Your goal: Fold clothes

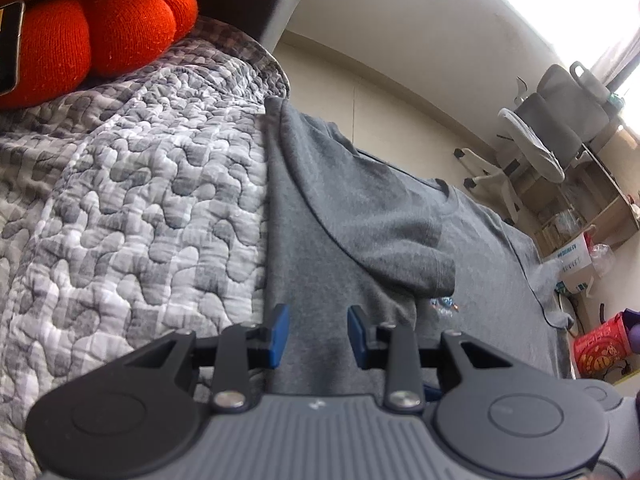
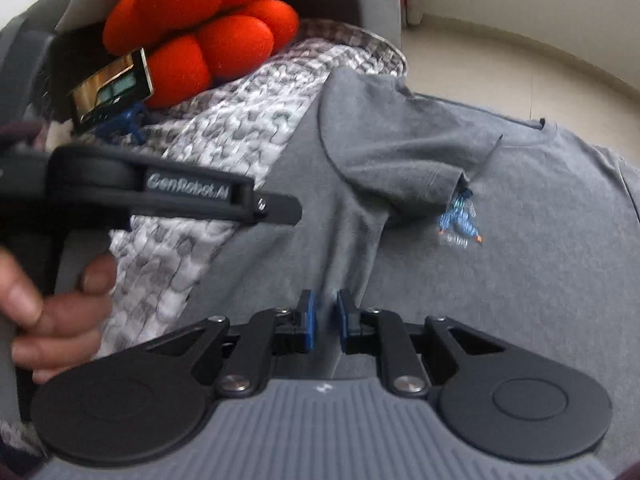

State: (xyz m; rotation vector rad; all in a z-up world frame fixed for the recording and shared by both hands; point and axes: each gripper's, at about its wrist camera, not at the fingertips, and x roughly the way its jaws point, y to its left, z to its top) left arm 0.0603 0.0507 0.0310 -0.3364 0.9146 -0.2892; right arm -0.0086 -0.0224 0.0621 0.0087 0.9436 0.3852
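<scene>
A grey T-shirt point(image 1: 360, 216) with a small blue chest print point(image 2: 460, 220) lies flat on a grey quilted cover point(image 1: 140, 184). One sleeve point(image 2: 400, 168) is folded inward over the chest. My left gripper point(image 1: 319, 332) hovers open over the shirt's side near its edge, with nothing between its blue pads point(image 1: 280, 330). In the right wrist view it shows from the side point(image 2: 294, 210), held by a hand point(image 2: 60, 304). My right gripper point(image 2: 326, 316) is low on the shirt's body, its pads close together on a raised ridge of grey fabric point(image 2: 340, 248).
A red knotted cushion point(image 2: 208, 28) and a phone point(image 2: 114, 88) rest on the cover by the grey sofa arm point(image 1: 248, 0). Beyond the seat edge lie pale floor point(image 2: 480, 64), an office chair point(image 1: 548, 140), shelves and boxes point(image 1: 572, 256).
</scene>
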